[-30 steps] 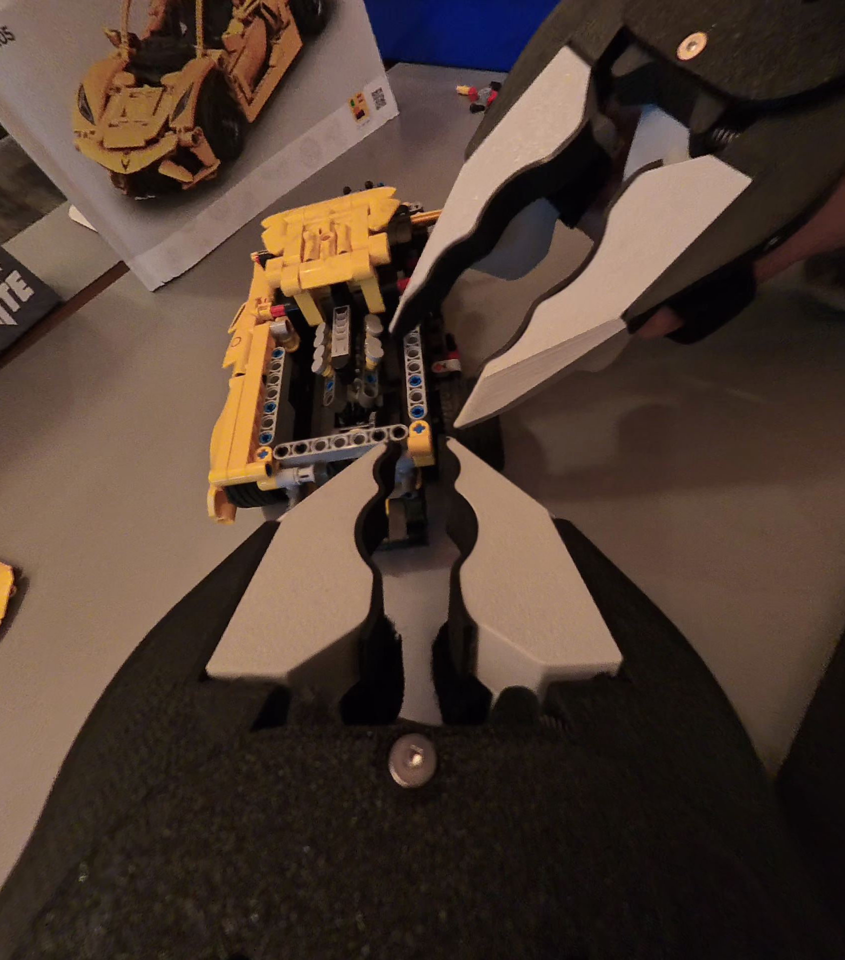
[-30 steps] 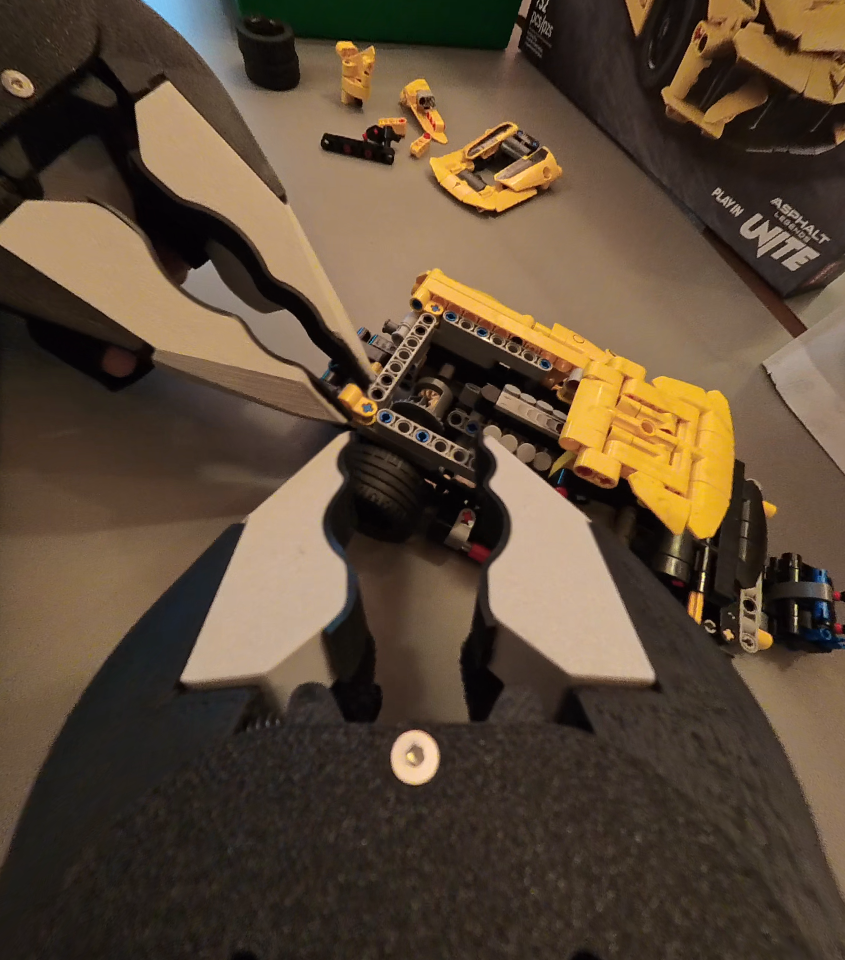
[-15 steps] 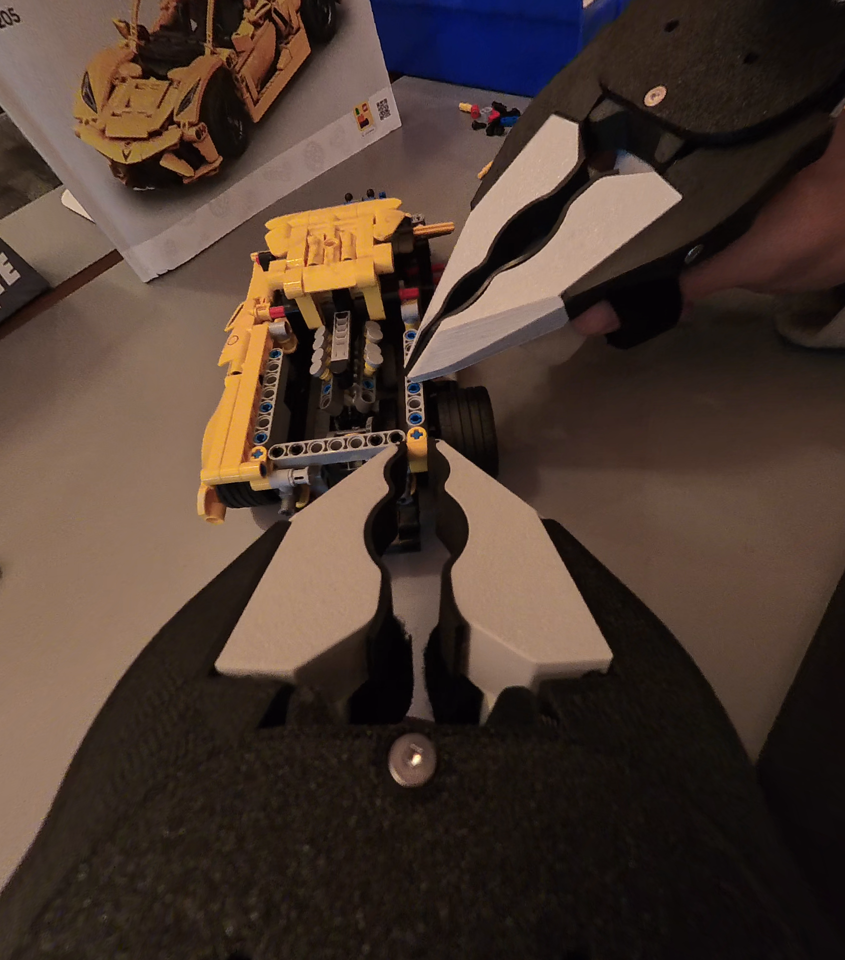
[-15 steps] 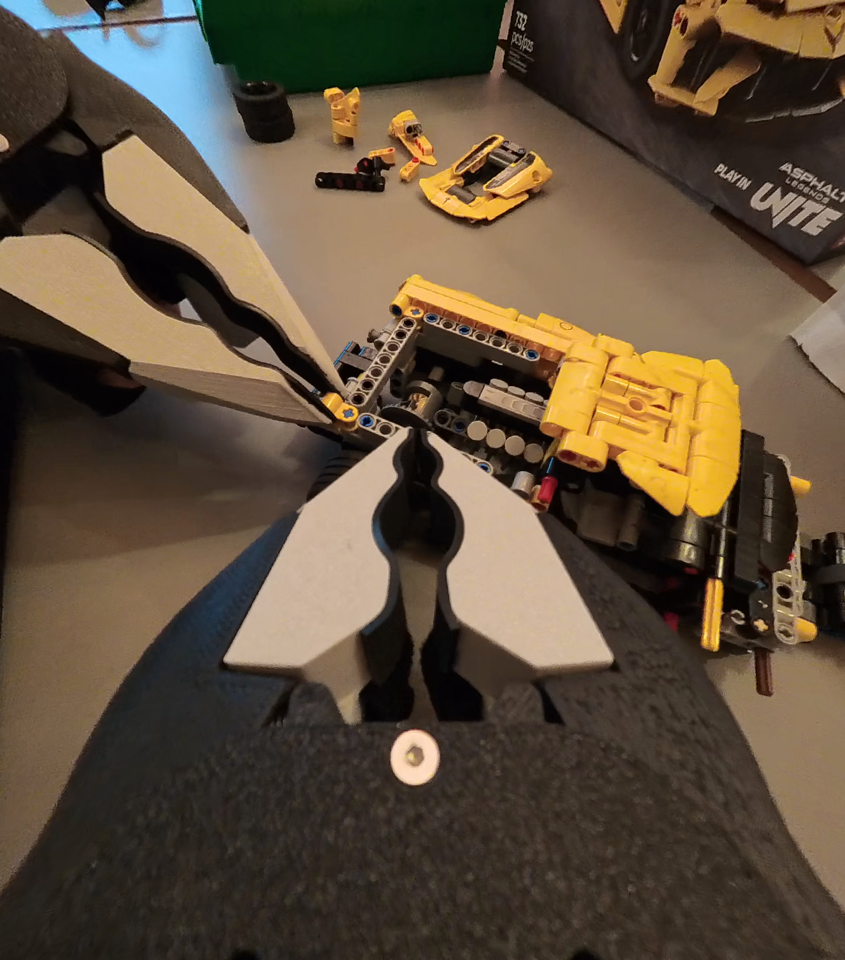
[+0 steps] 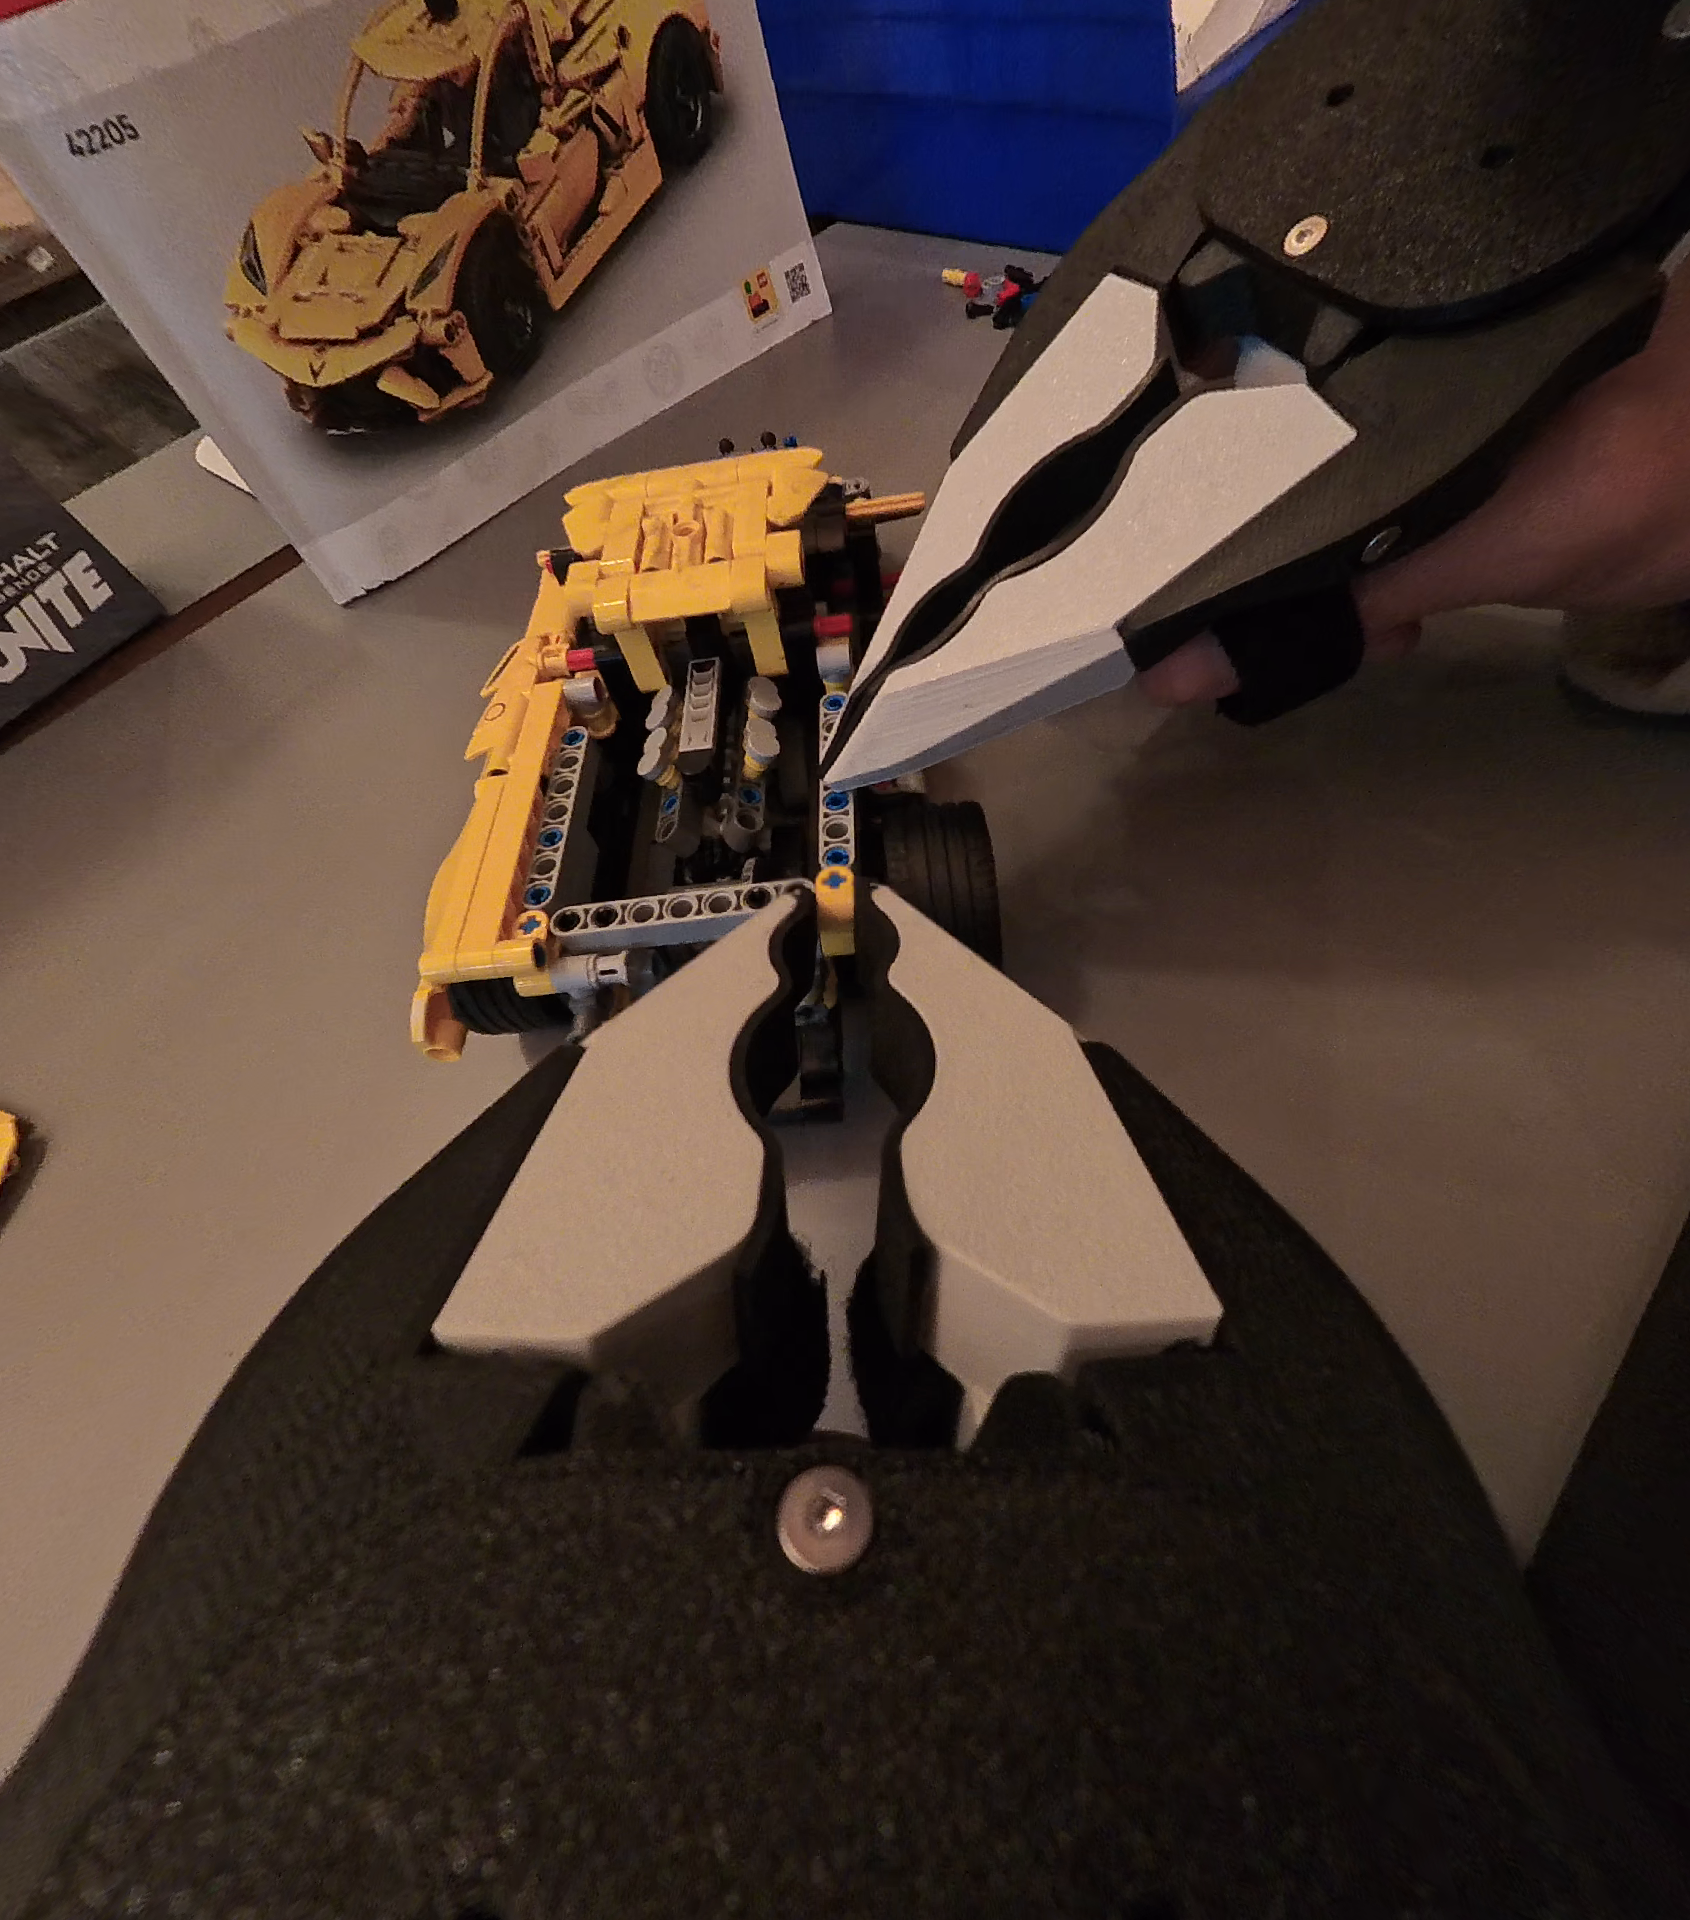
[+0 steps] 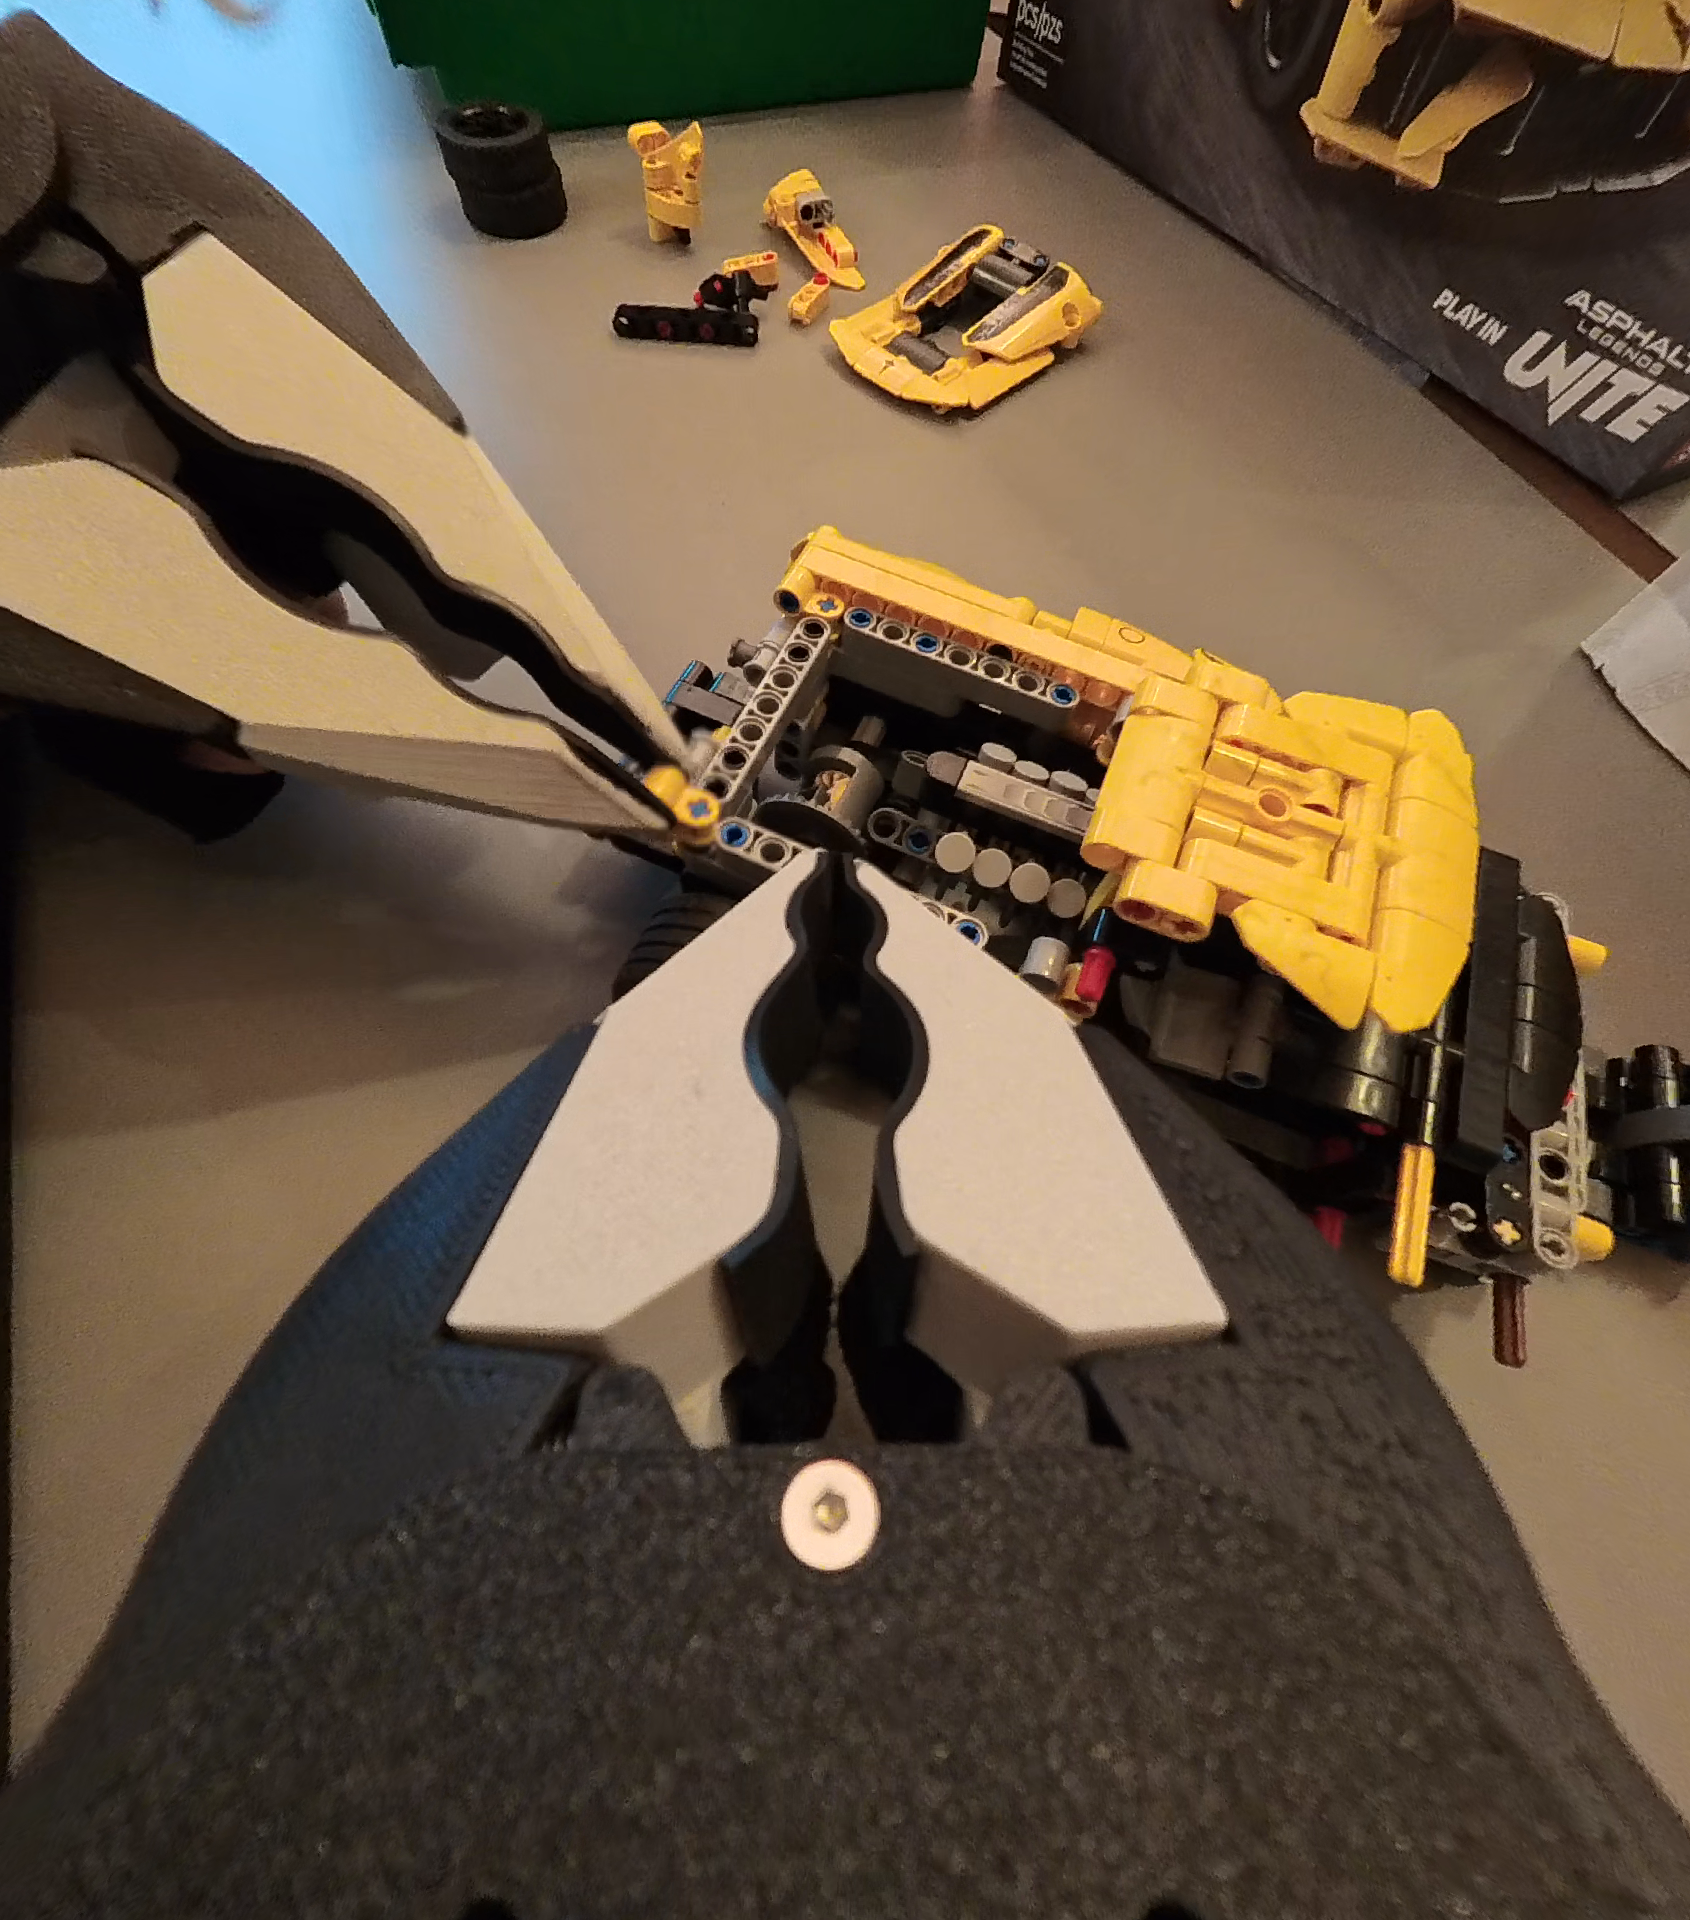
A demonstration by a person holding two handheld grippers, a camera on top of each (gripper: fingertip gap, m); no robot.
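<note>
Both cameras ride close above their own grippers, looking down along the fingers at the yellow brick car. The left wrist view faces it from its open-framed end, along its length, toward a white booklet behind it. The right wrist view comes at the car's long side, facing loose parts beyond. Both views share the car's frame corner and the grey table.

Print shows on the white booklet and the dark box.
</note>
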